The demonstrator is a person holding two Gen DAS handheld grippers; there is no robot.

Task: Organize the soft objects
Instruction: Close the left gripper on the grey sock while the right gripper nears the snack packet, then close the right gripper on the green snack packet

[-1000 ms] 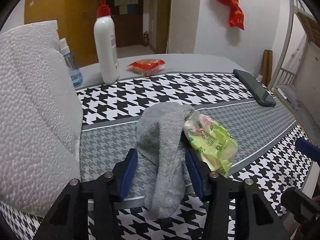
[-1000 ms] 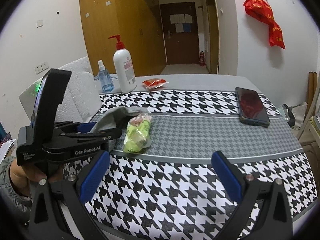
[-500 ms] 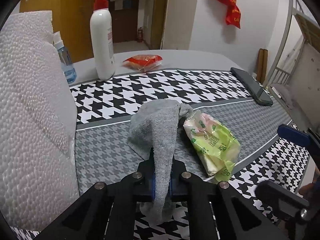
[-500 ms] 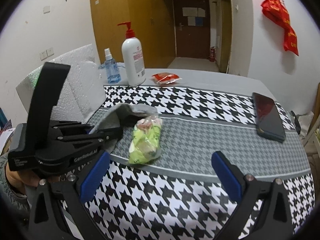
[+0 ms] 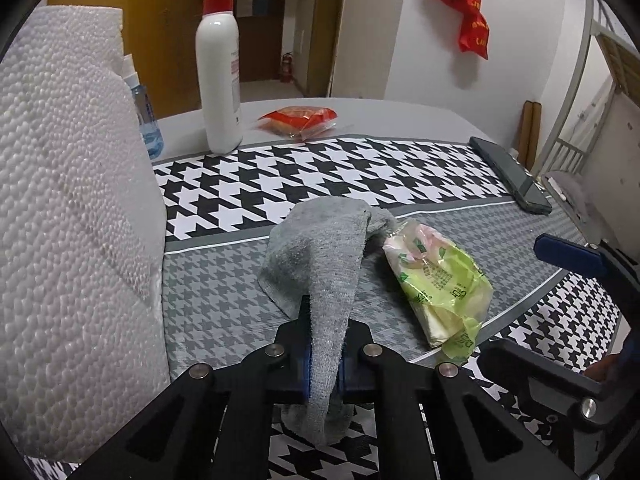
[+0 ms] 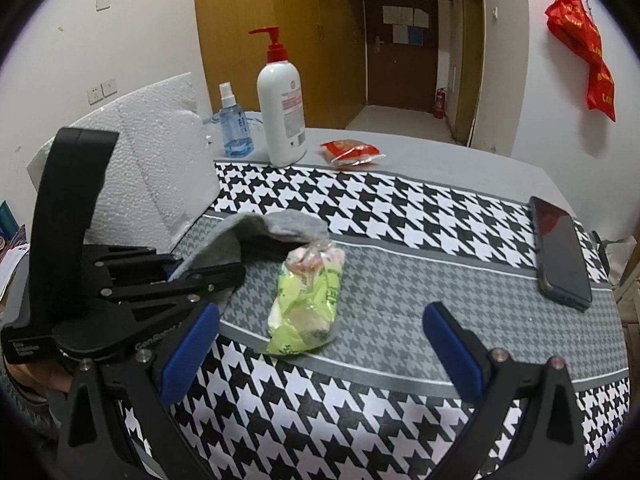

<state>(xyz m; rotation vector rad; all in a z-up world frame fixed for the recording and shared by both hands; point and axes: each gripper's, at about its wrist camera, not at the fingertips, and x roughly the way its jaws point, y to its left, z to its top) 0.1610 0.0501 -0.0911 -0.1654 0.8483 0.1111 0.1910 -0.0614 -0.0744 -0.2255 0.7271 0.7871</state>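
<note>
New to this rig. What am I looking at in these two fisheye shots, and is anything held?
There is no robot arm: a person holds a two-finger gripper in each hand, and each gripper carries a camera looking along its fingers. In the left wrist view, the left gripper is shut on the grey fabric sock, whose far end rests on the houndstooth tablecloth. In the right wrist view, the right gripper is open and empty, aimed toward the green plastic tissue pack beside the sock. Also on the table: a white pump bottle with red top, a small blue spray bottle, a red snack packet, a dark phone and a white foam sheet.
</note>
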